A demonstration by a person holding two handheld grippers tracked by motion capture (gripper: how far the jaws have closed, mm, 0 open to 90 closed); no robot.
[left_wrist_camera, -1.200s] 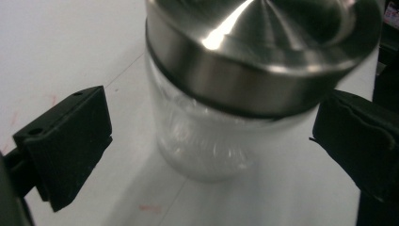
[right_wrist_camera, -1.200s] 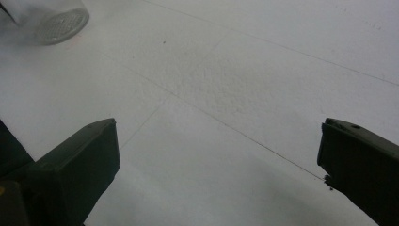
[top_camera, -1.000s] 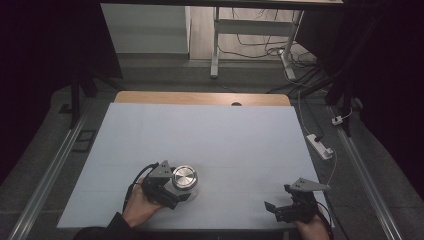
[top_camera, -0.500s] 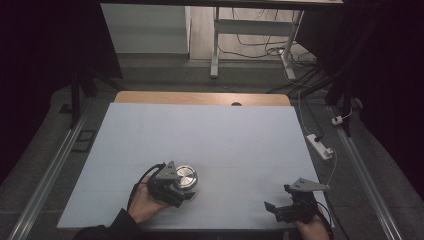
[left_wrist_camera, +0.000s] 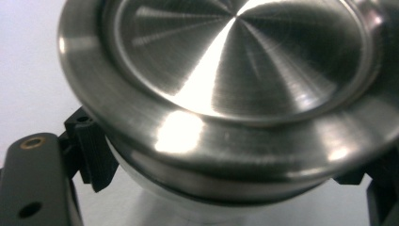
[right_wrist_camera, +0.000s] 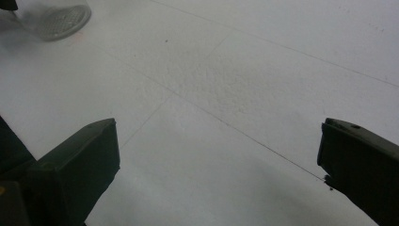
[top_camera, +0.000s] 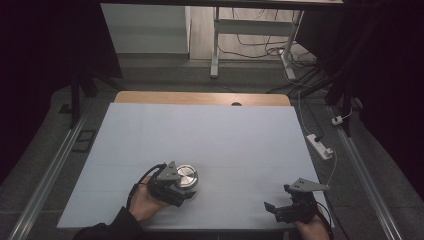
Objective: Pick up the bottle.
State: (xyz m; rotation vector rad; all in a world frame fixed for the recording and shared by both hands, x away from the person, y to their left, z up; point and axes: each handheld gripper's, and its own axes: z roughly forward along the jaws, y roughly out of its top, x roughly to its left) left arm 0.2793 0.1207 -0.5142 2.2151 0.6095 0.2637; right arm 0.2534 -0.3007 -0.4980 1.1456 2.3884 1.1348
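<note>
Brushed-steel lid (top_camera: 186,176) caps a jar near the desk's (top_camera: 210,130) front edge; the left claw (top_camera: 186,190) has just been closing and now grips its body. Left claw view: ribbed pads (left_wrist_camera: 96,155) pinch below the rim. Right claw (right_wrist_camera: 216,155) gapes, idle. Next, likely unscrewing

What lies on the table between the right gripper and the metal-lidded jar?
Nothing: in the high view, bare table separates the right gripper from the jar.
</note>
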